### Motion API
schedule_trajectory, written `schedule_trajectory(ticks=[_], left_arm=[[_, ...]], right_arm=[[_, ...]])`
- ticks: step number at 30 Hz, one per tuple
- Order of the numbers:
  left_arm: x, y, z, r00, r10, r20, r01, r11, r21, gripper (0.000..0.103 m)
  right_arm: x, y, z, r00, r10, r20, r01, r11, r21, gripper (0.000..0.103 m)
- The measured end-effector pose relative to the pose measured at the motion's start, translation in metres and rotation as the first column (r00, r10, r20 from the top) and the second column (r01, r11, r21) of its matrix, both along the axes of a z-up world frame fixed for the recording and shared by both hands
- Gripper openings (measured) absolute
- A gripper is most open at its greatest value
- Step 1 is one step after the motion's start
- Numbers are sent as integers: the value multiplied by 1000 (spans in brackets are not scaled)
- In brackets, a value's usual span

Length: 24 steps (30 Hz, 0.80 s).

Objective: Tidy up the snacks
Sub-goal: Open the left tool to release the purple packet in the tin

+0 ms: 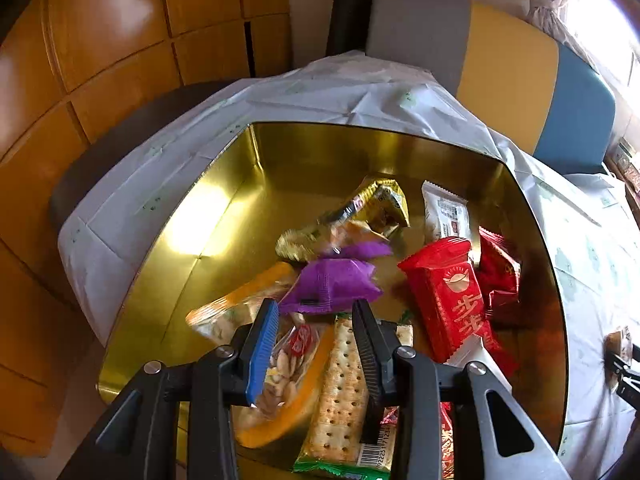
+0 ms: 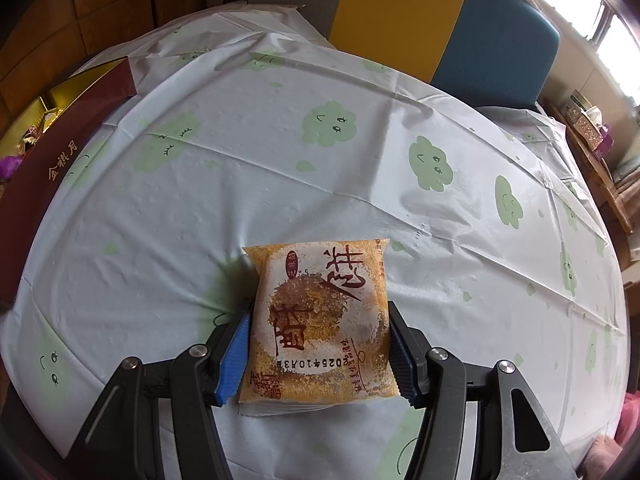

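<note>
A large tin (image 1: 312,152), gold inside, holds several wrapped snacks: a purple packet (image 1: 332,284), a red packet (image 1: 452,296), a gold wrapper (image 1: 380,204), a cracker pack (image 1: 344,392) and a nut bag (image 1: 280,364). My left gripper (image 1: 316,304) hangs open over the tin with nothing between its fingers; the purple packet lies just past the tips, blurred. My right gripper (image 2: 319,306) is shut on an orange pastry packet (image 2: 320,312), its pads pressed against both sides, just over the tablecloth (image 2: 280,160).
The tin's dark red outer wall (image 2: 60,160) stands at the left of the right wrist view. A grey, yellow and blue bench back (image 2: 440,20) lies behind the table. Wooden panels (image 1: 100,40) line the far left.
</note>
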State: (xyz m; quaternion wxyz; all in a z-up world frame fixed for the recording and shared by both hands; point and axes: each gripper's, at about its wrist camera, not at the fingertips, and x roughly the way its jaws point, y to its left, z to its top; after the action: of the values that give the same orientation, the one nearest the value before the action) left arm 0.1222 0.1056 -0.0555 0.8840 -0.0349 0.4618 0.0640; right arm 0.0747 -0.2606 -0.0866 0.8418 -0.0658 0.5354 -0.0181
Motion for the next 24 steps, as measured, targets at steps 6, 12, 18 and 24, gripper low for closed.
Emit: schedule_trajectory(ticks=[6, 12, 18, 24], left_arm=[[-17, -4, 7, 1000, -13, 29, 13, 1000, -17, 39], [-42, -8, 17, 998, -21, 61, 23, 999, -37, 39], [-57, -8, 27, 996, -19, 88, 24, 998, -62, 39], [-68, -7, 31, 995, -24, 100, 31, 997, -65, 39]], right_arm=[[2, -2, 0, 1000, 0, 3, 0, 1000, 0, 61], [-1, 0, 1, 1000, -3, 12, 3, 1000, -3, 61], [-4, 0, 1, 1000, -8, 21, 8, 1000, 2, 61], [-6, -3, 1, 999, -21, 34, 21, 1000, 16, 61]])
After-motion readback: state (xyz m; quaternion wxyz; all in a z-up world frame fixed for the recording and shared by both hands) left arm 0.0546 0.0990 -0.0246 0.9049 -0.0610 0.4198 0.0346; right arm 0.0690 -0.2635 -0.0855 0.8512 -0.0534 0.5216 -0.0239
